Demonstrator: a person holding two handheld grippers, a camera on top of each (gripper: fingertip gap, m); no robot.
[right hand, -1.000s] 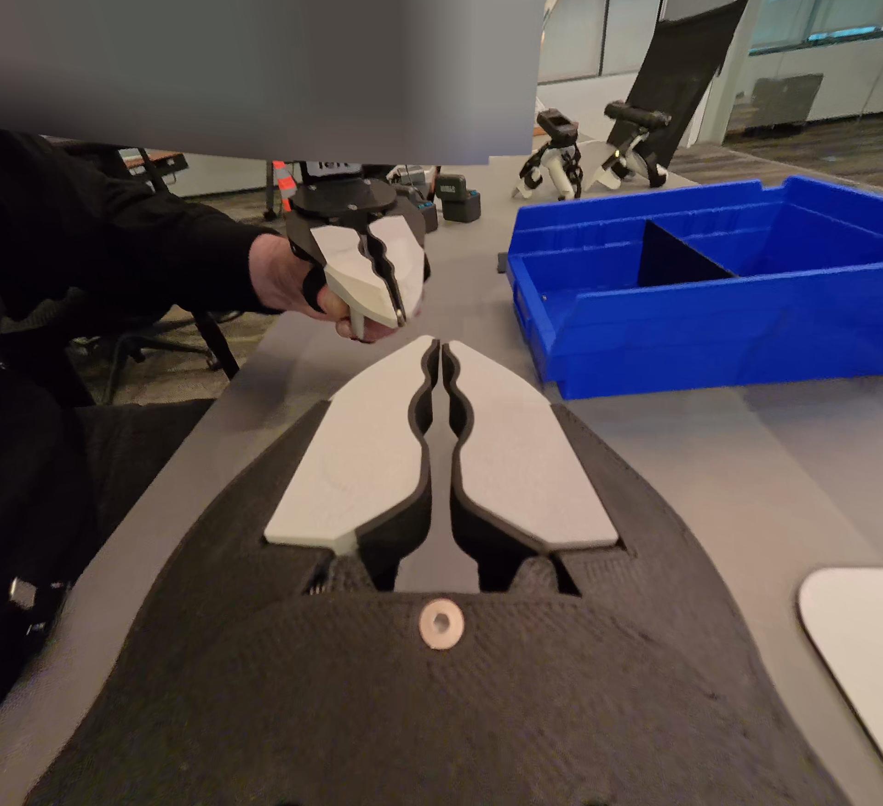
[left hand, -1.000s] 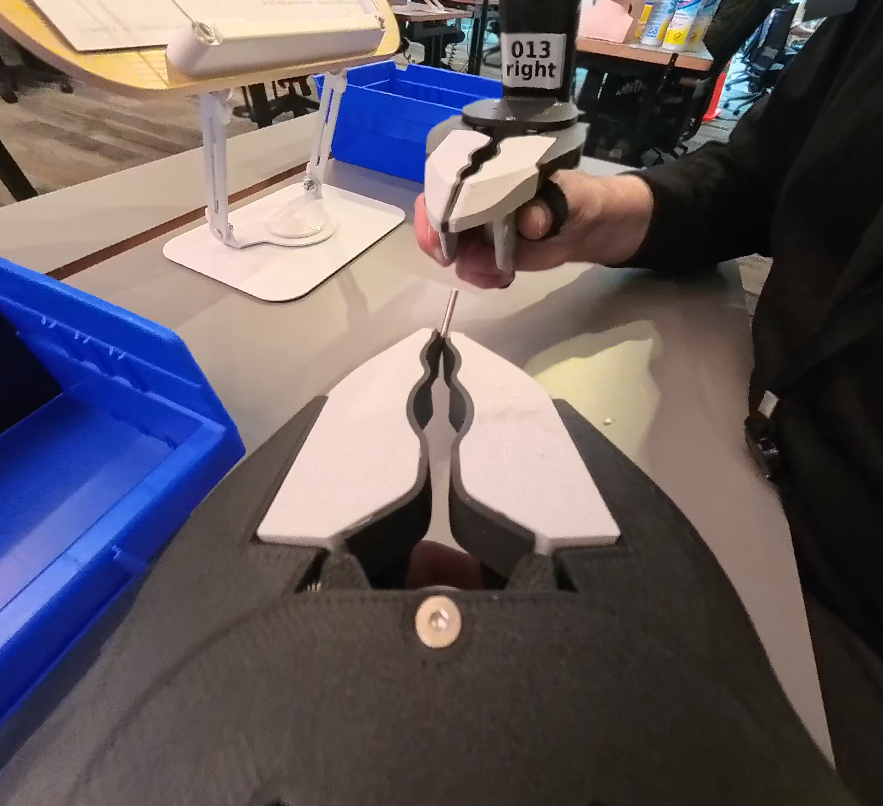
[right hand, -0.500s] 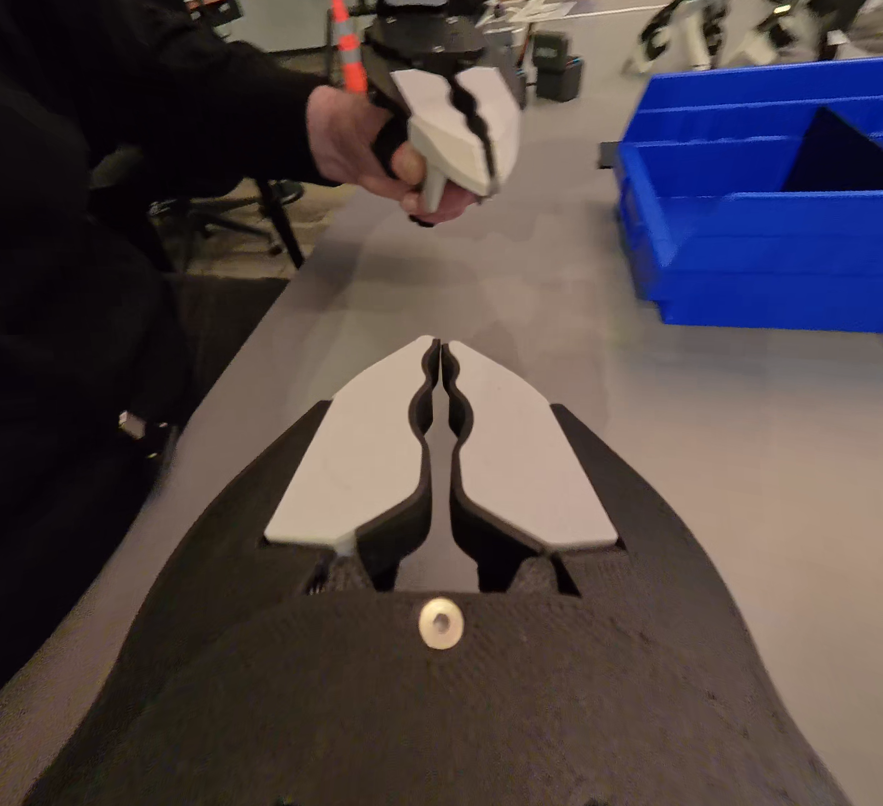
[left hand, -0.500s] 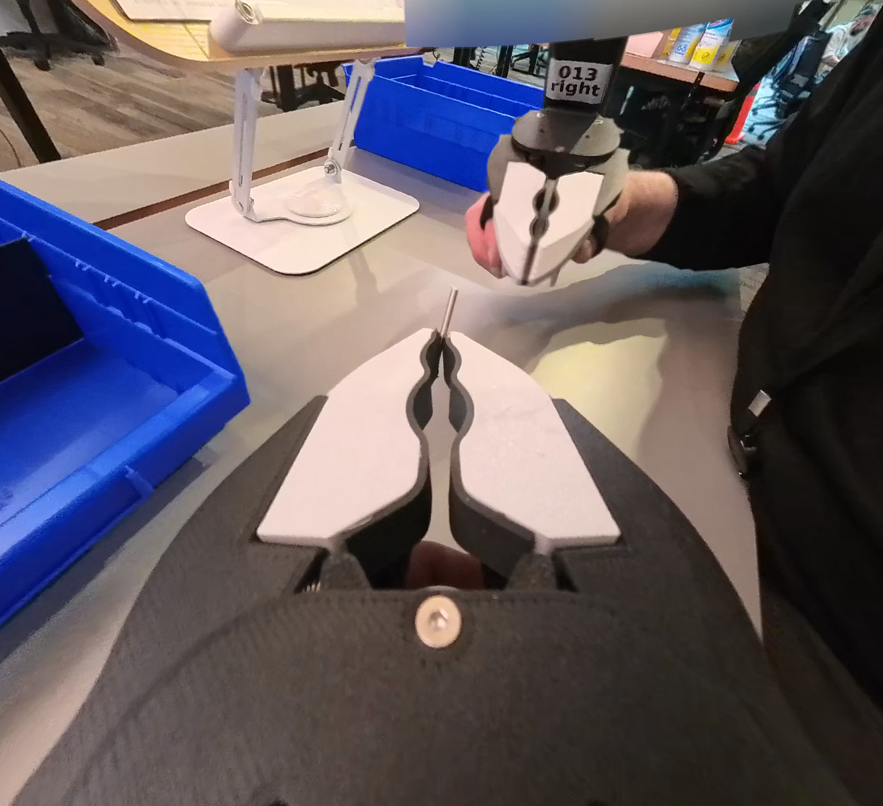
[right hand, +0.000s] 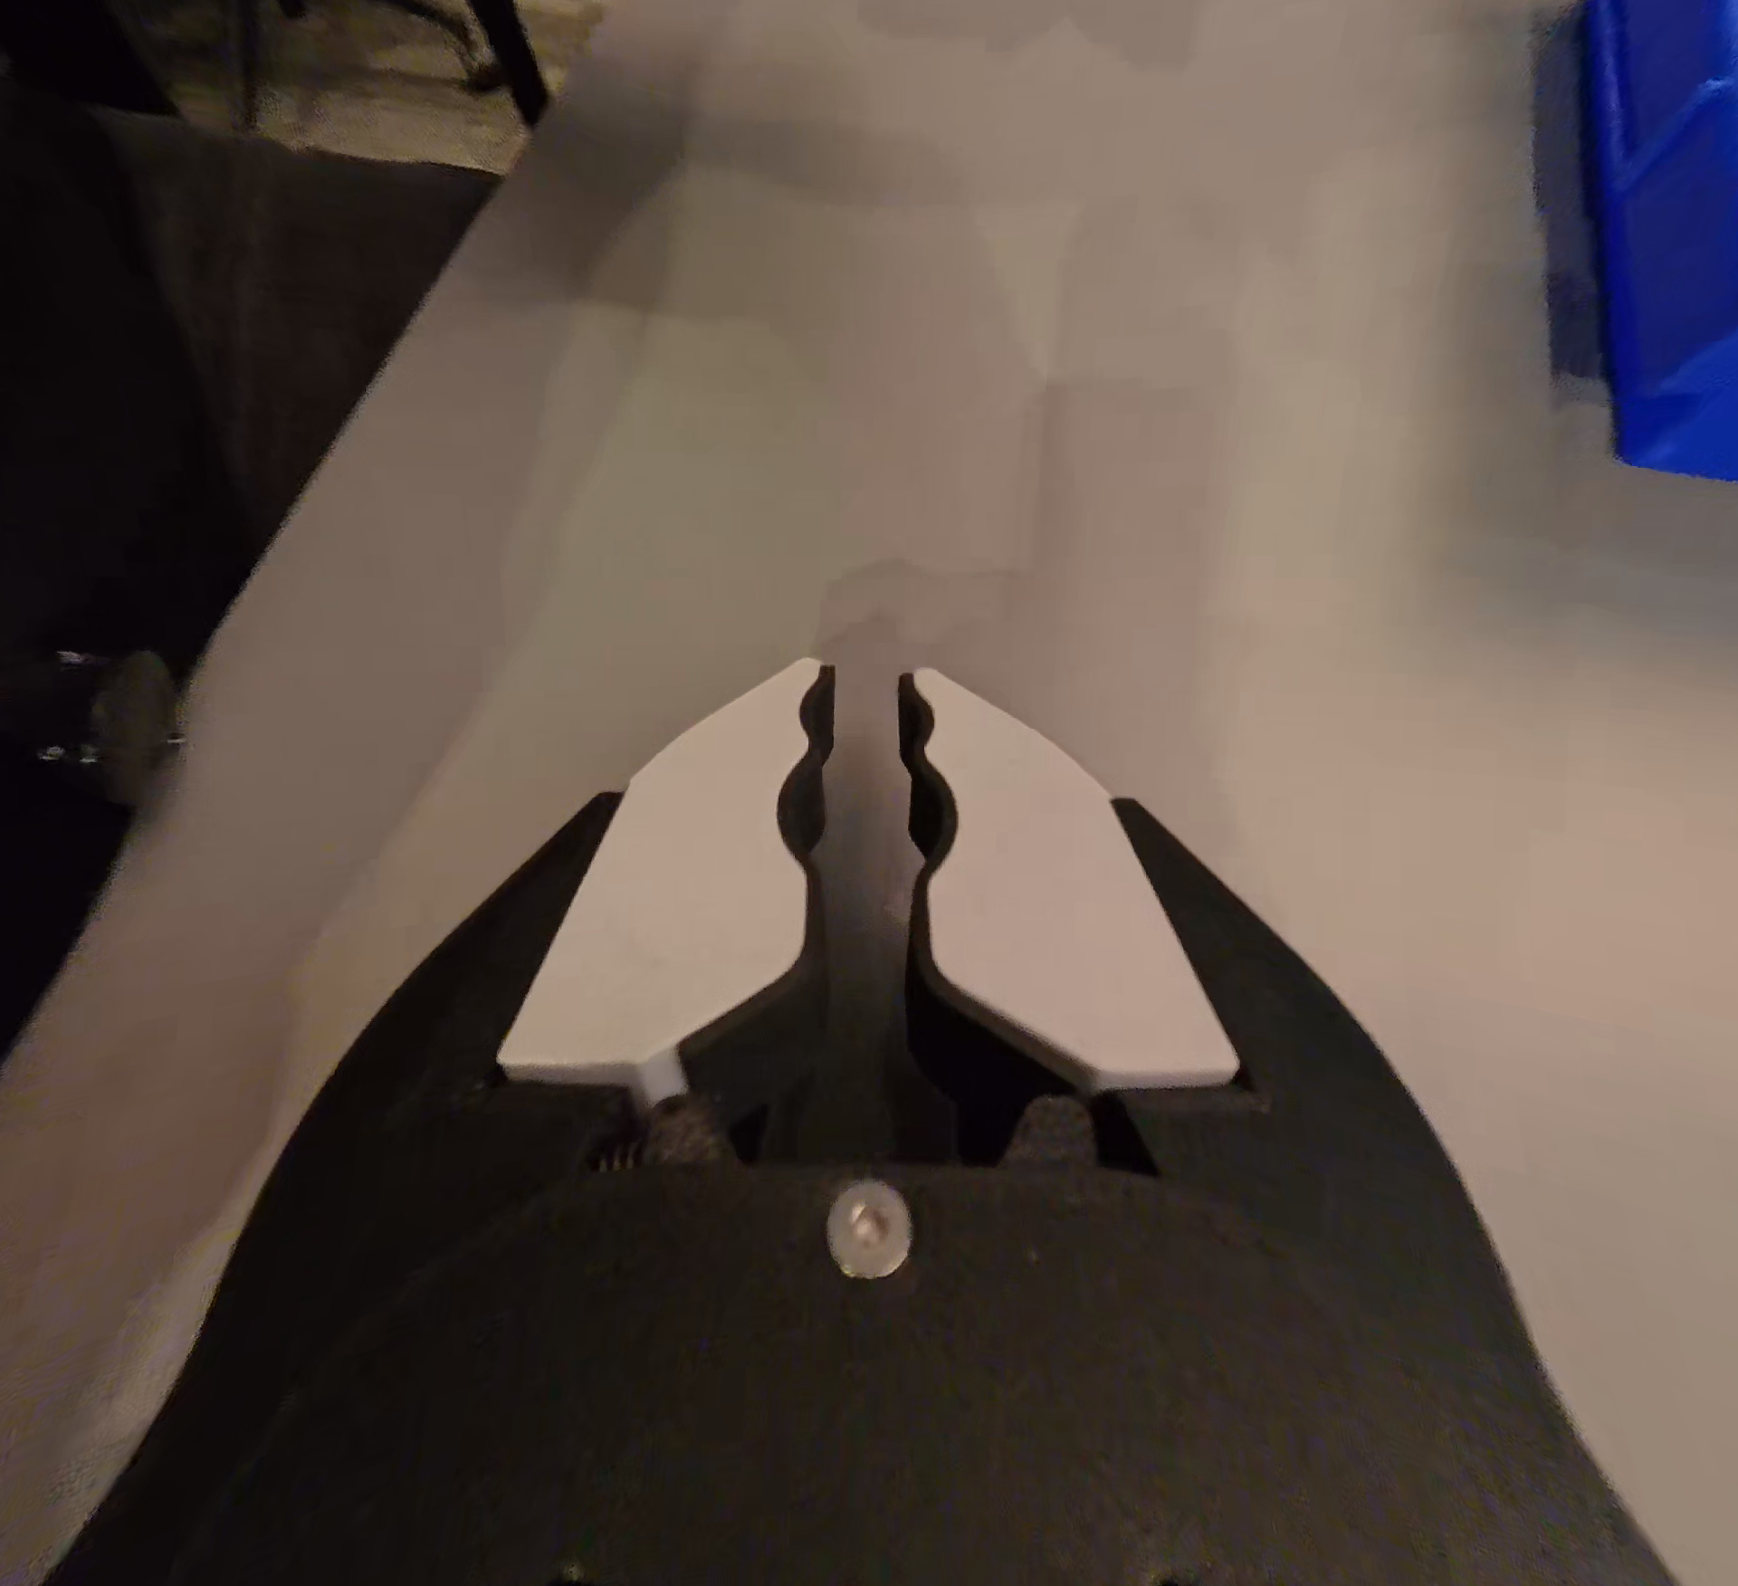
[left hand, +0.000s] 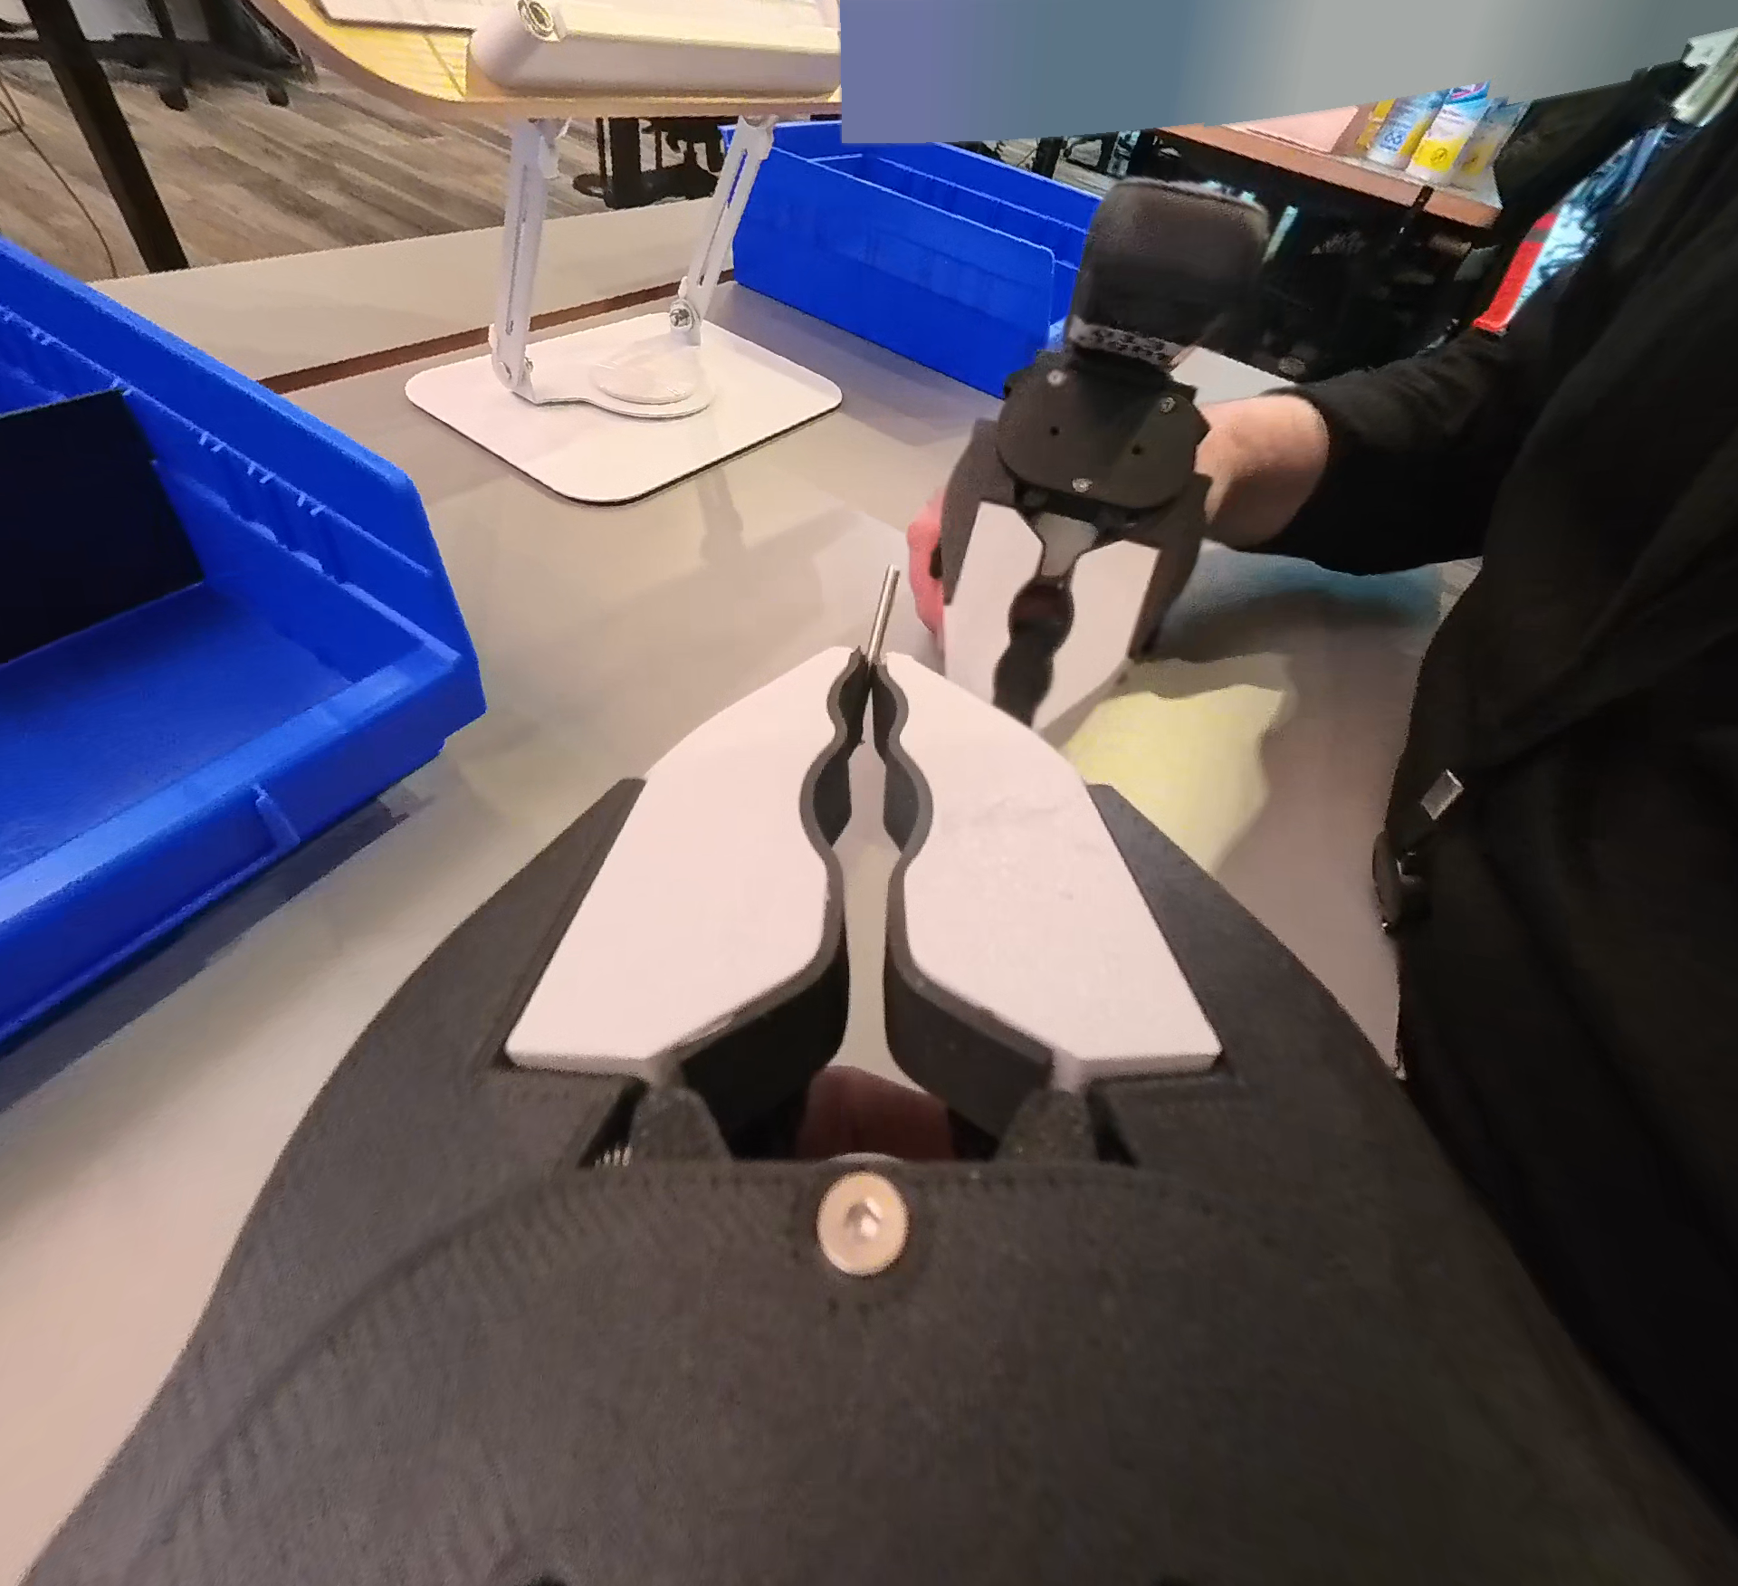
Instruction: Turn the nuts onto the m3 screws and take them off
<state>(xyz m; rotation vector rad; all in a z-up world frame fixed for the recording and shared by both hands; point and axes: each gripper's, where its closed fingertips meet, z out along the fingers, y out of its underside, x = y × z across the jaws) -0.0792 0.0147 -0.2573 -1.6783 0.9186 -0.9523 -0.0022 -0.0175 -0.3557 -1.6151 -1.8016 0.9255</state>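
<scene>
My left gripper (left hand: 870, 668) is shut on a thin steel M3 screw (left hand: 882, 612), which sticks up and forward out of the fingertips. No nut shows on it. My right gripper (left hand: 1023, 699) points steeply down at the grey table (left hand: 602, 600), just right of the screw, with its tips near the surface. In the right wrist view the right gripper (right hand: 865, 676) is open by a narrow gap and holds nothing. A faint blurred smudge (right hand: 875, 612) lies on the table just ahead of its tips; I cannot tell what it is.
A blue bin (left hand: 282, 600) stands close on the left, and it shows at the right edge of the right wrist view (right hand: 1674, 224). Another blue bin (left hand: 893, 252) and a white document stand (left hand: 621, 422) are at the back. The person's black sleeve (left hand: 1552, 600) fills the right. The table edge (right hand: 395, 299) runs along the left. The left gripper's tips are roughly 15 centimeters from the right gripper's.
My right gripper has tipped down from facing the left gripper to pointing at the table, and its jaws have opened a little. The left gripper still holds the screw.
</scene>
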